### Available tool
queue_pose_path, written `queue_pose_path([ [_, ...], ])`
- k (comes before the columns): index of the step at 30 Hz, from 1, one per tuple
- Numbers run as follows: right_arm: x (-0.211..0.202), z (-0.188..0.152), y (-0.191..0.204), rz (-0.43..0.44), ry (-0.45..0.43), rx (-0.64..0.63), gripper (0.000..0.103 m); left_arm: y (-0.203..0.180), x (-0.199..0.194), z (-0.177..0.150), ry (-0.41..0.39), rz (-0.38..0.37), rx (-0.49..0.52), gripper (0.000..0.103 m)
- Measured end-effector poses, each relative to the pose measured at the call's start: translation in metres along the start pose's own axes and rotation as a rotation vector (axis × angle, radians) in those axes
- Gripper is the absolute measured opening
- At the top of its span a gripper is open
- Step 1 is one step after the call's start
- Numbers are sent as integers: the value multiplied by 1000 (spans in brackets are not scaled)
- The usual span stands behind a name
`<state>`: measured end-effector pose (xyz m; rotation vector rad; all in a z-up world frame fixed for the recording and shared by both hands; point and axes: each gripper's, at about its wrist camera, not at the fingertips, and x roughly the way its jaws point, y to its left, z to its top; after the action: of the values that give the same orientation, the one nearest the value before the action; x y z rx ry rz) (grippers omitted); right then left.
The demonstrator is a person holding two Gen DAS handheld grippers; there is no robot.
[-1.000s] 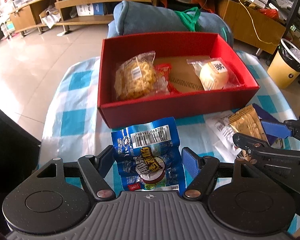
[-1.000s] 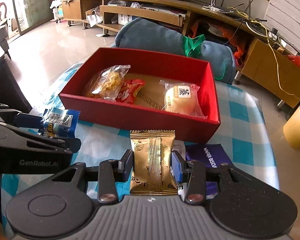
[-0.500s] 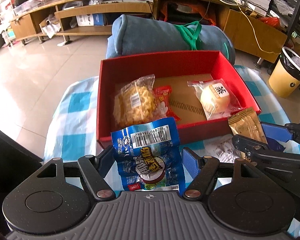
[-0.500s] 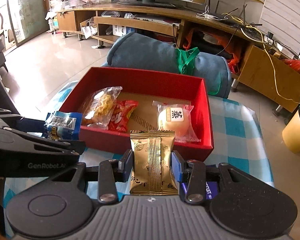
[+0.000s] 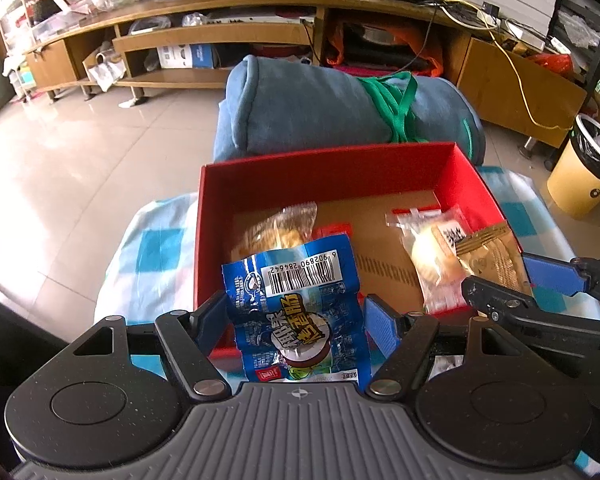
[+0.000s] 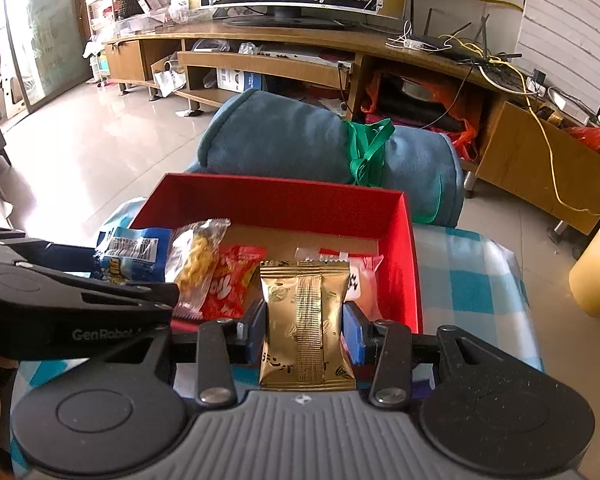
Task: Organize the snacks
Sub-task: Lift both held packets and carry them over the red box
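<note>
2 grippers hang over the red box (image 5: pixel 340 172) on the checked tabletop (image 6: pixel 480 280): the left gripper (image 5: pixel 296 312), jaws clamped on a blue snack packet (image 5: pixel 300 312), at its near-left side; the right gripper (image 6: pixel 306 324), jaws closed on a gold snack packet (image 6: pixel 308 320), above its near-right part.

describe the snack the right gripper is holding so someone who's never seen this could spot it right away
Find the red box on the blue-checked tablecloth. At its near right corner, the right gripper clamps a gold packet. It is the only metallic gold wrapper; the left gripper holds a blue packet.
</note>
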<state>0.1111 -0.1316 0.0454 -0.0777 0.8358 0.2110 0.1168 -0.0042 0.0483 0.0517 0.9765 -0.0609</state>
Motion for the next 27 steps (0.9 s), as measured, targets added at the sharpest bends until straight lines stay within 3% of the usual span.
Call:
queue_pose_path([
  [15, 31, 23, -10, -4, 9, 13, 37, -1, 24, 24, 4, 28, -7, 78],
  [27, 62, 28, -16, 1, 50, 13, 37, -5, 51, 31, 51, 55, -19, 77],
])
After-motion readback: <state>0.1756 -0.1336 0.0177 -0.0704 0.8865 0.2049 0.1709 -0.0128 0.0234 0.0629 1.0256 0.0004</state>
